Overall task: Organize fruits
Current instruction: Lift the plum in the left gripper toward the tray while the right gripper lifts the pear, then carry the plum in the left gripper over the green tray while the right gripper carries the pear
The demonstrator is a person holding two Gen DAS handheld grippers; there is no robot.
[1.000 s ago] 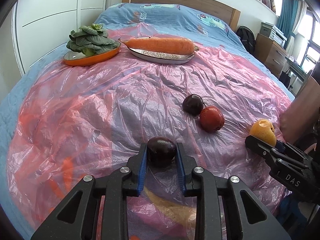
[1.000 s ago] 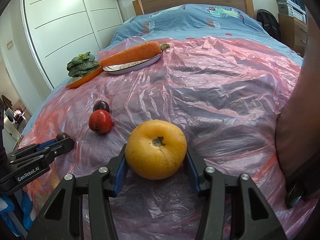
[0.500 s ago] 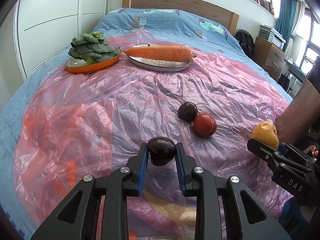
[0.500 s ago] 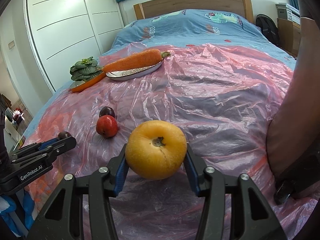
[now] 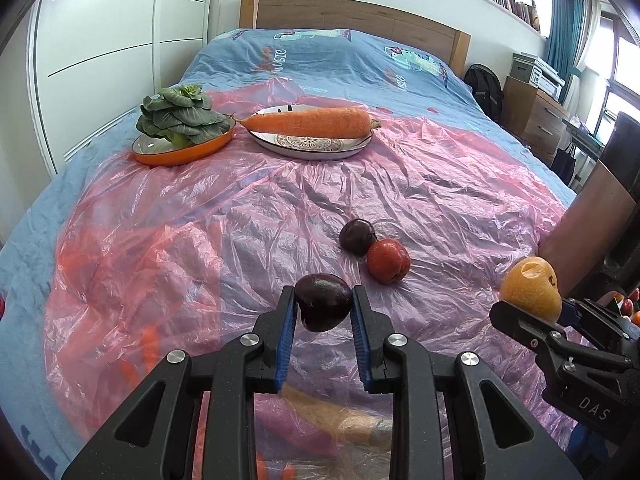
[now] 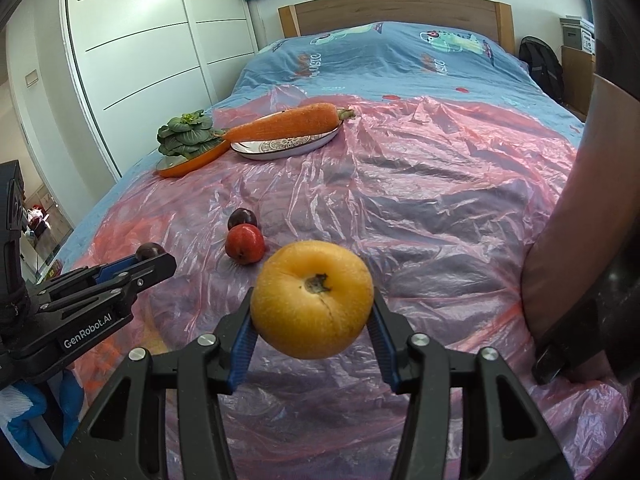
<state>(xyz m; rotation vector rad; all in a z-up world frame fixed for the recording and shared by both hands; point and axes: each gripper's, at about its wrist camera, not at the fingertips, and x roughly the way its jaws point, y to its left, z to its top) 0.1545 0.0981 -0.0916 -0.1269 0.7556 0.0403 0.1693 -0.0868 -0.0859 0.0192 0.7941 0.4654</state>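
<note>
A dark purple plum (image 5: 325, 307) is sitting pinched between the blue pads of the left gripper (image 5: 324, 312) at the lower centre of the left wrist view, lifted clear of the pink plastic sheet (image 5: 420, 184) that is covering the bed (image 5: 320, 52). The right gripper (image 6: 313, 316) is clamping a yellow-orange round fruit (image 6: 312, 299), stem end facing the camera, in the lower centre of the right wrist view; its jaws are spread wide around the fruit and pressing on both sides. In the left wrist view that same fruit is showing at the right edge.

Just above the held plum, near the frame's centre, a second dark plum (image 5: 357, 236) and a red fruit (image 5: 388, 261) are lying on the sheet, touching each other.

Toward the upper left, a carrot (image 5: 308, 122) is lying across a patterned oval plate (image 5: 312, 148), and just beside it a leafy green vegetable (image 5: 180, 114) is resting in an orange dish (image 5: 188, 152). A wooden headboard (image 5: 352, 16) is standing across the top.
</note>
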